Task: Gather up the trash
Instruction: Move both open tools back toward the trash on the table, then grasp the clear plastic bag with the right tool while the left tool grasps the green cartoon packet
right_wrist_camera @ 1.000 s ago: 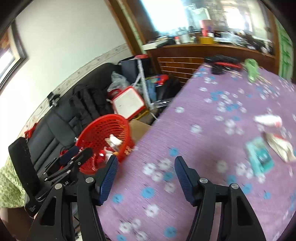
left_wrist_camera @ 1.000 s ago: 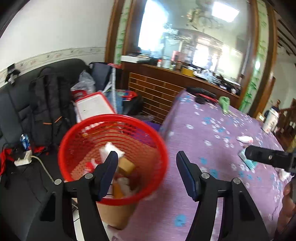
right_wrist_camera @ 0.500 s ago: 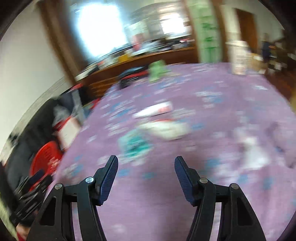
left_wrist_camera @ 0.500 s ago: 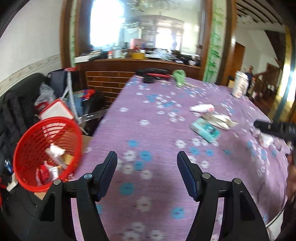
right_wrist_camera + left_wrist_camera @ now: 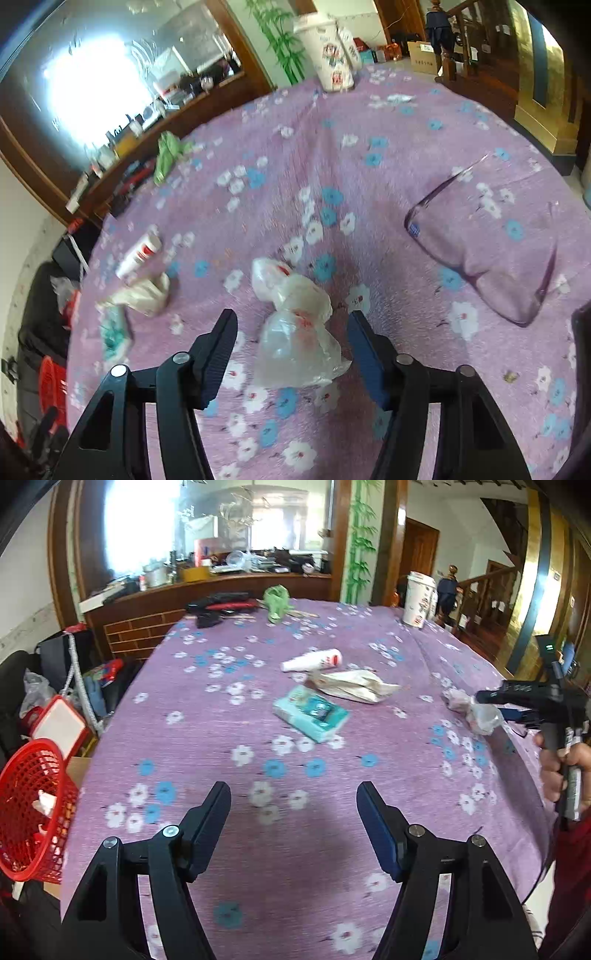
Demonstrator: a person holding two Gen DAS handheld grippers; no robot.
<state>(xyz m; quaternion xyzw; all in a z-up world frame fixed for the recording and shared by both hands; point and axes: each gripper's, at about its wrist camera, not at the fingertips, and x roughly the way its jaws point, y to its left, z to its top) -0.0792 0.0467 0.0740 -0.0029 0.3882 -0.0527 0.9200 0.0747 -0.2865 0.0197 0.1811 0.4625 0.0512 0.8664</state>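
One crinkled, translucent plastic bag (image 5: pixel 295 332) with red print lies low in the right wrist frame's centre on the purple flowered tablecloth (image 5: pixel 406 166), between the closing right gripper's (image 5: pixel 291 343) jaws, untouched. The left gripper (image 5: pixel 293 808) is opening, empty. A second ago, both views showed the red mesh basket (image 5: pixel 29 805) near centre.

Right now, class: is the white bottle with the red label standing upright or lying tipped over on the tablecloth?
Tipped over. The white bottle lies on its side on the purple tablecloth, beside a crumpled paper wrapper.
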